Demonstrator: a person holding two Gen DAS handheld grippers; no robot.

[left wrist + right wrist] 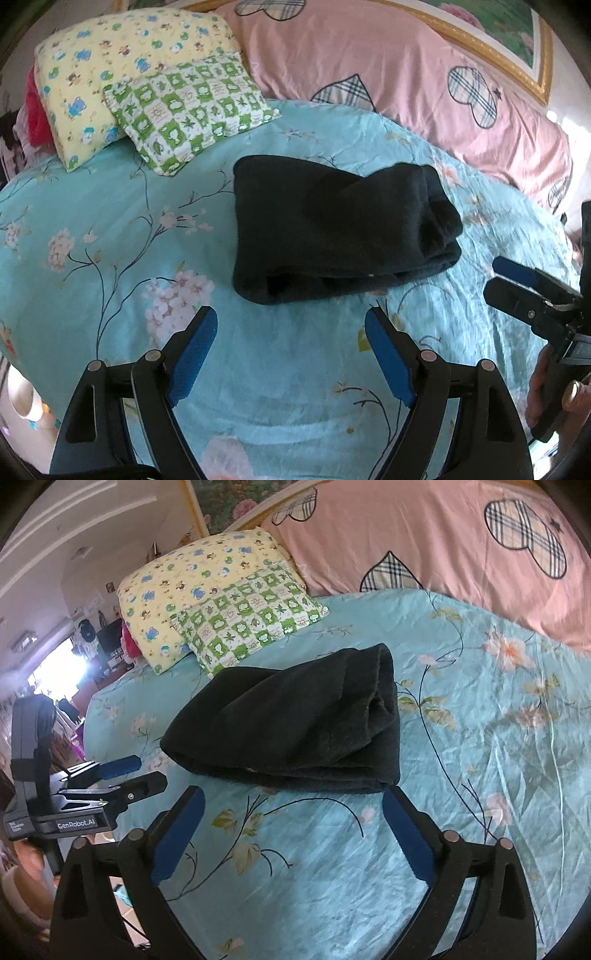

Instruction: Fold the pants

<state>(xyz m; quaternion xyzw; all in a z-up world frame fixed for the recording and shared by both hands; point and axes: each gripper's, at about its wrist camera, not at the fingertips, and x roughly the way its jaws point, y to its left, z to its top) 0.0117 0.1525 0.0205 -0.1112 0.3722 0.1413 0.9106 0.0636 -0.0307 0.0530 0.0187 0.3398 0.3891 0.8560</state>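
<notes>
Left gripper (291, 318) and right gripper (293, 798): blue-padded jaws spread wide, holding nothing, both hovering just short of the folded black fleece pants (332, 229), a thick soft bundle on the turquoise floral bedsheet (110, 206).

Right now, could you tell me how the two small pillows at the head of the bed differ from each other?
The yellow pillow is larger, printed with scattered blue and green cartoon figures; the green pillow is smaller, with a green-and-white checked pattern. The green pillow lies in front, leaning on and partly covering the yellow pillow. Both rest on the turquoise floral bedspread, beyond the folded black pants.
</notes>
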